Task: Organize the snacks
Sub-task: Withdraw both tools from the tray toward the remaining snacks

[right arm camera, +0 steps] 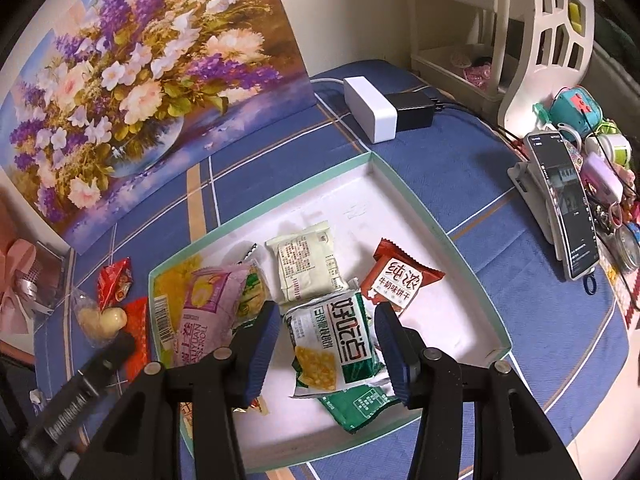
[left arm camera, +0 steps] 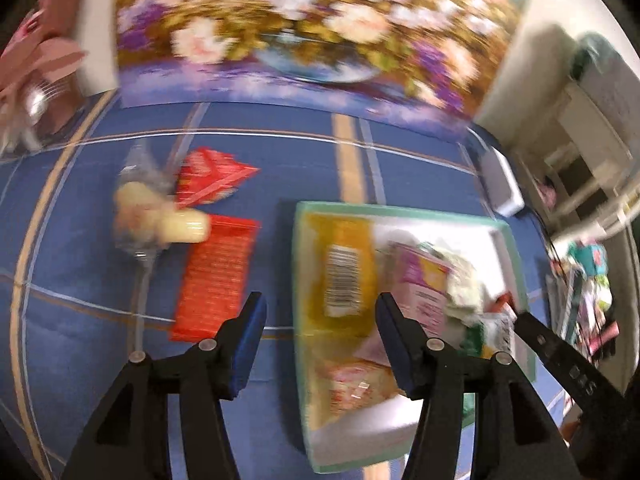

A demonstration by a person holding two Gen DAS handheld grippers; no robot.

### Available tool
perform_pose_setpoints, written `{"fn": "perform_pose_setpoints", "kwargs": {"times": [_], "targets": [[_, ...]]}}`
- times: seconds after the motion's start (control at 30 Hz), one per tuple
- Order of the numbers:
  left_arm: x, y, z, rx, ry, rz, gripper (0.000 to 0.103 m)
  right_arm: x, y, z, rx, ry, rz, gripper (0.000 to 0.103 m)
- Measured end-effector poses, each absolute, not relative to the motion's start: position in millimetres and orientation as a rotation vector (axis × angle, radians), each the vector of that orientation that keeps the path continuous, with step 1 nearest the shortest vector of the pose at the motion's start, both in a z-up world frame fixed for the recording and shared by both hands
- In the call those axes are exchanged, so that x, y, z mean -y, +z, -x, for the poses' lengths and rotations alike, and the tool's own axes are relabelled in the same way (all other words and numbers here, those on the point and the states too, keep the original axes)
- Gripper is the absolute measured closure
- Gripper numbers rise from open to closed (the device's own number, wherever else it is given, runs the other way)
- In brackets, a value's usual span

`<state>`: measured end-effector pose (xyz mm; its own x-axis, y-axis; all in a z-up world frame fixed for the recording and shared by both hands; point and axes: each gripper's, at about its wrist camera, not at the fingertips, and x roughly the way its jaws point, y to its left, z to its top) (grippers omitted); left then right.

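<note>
While hovering above the tray, both open and empty: left gripper, right gripper; red packets at nine o'clock.

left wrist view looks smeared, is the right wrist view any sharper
Left wrist view: motion-blurred throughout, the flower painting and tray snacks smeared, print unreadable. Right wrist view: sharp, lettering on the green snack packet legible; both bend straight edges, fisheye style.

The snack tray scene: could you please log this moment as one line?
left tool: open, empty | right tool: open over green-white packet | tray: several packets | outside: red packets, clear bag
</note>
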<state>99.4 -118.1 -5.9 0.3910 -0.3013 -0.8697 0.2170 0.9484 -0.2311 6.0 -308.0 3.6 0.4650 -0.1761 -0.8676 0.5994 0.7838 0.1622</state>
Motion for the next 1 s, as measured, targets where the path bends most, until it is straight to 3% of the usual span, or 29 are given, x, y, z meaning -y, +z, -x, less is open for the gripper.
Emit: {"fn": "perform_pose_setpoints", "kwargs": {"times": [0.03,0.07,0.2,0.27,0.4,0.47,0.6,0.73,1.0], "targets": [[111,-6,-102,-1.119,-0.295,0.087,0.025,306,4,-7,-0.983,-0.491,-0.492,0.049],[102,-6,-104,-1.110,-0.254,0.085,0.021,301,4,-10,-0.983,-0.471,-0.493,0.046],[72,-7,-113,-1.084,-0.133,0.084,0.019,284,8,-19,-0.987,-0.438,-0.460,0.040],[57,-7,-117,-1.074,-0.087,0.100,0.016,274,10,-23,-0.981,-0.415,-0.449,0.030],[30,-8,-120,-1.058,-0.012,0.120,0.007,258,14,-31,-0.976,-0.388,-0.420,0.026],[19,-7,-121,-1.049,0.018,0.129,0.007,250,16,-35,-0.972,-0.375,-0.405,0.020],[0,-4,-120,-1.028,0.064,0.140,0.006,231,18,-46,-0.971,-0.328,-0.379,0.018],[-22,-2,-123,-1.019,0.110,0.178,0.000,212,18,-55,-0.954,-0.286,-0.365,0.000],[-58,-1,-125,-1.002,0.162,0.253,0.000,187,15,-68,-0.950,-0.256,-0.353,0.000]]}}
